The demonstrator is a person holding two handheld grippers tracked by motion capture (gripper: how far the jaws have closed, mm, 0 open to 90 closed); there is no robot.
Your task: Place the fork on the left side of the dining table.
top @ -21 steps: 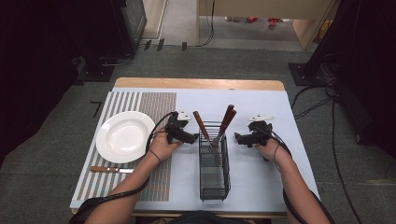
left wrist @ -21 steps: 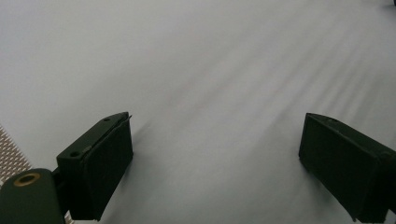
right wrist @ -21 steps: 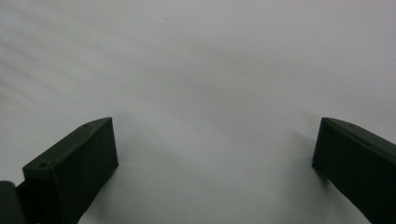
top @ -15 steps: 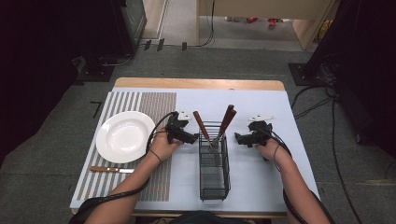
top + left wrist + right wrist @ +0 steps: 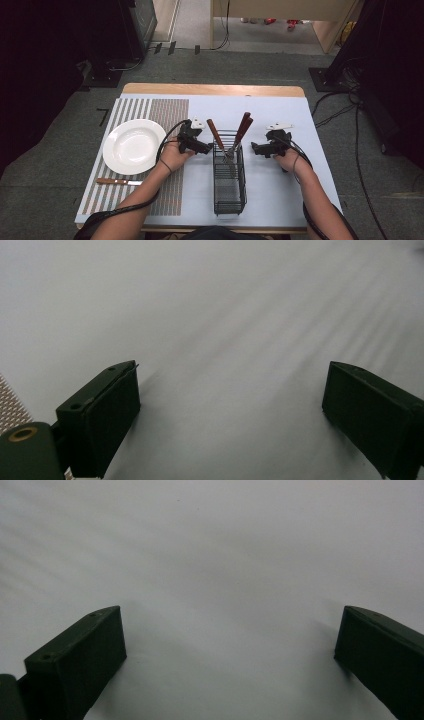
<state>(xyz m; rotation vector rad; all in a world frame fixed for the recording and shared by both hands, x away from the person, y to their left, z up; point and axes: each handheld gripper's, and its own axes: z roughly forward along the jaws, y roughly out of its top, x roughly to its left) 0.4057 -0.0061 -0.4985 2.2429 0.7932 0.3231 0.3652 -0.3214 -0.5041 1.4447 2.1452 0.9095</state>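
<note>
A black wire basket (image 5: 229, 180) holding brown-handled utensils (image 5: 243, 128) stands mid-worktop (image 5: 280, 110) between the left gripper (image 5: 204, 148) and right gripper (image 5: 256, 148), both with jaws spread wide, empty, over pale mat.

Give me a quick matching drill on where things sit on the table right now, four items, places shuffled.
Things:
1 white plate
2 knife
3 wire basket
4 right gripper

Places:
A table's middle, between both grippers
B on the striped mat, far side
C right of the basket, over the pale cloth
D on the mat, near edge, below the plate

Pairs: 1-B, 2-D, 3-A, 4-C
</note>
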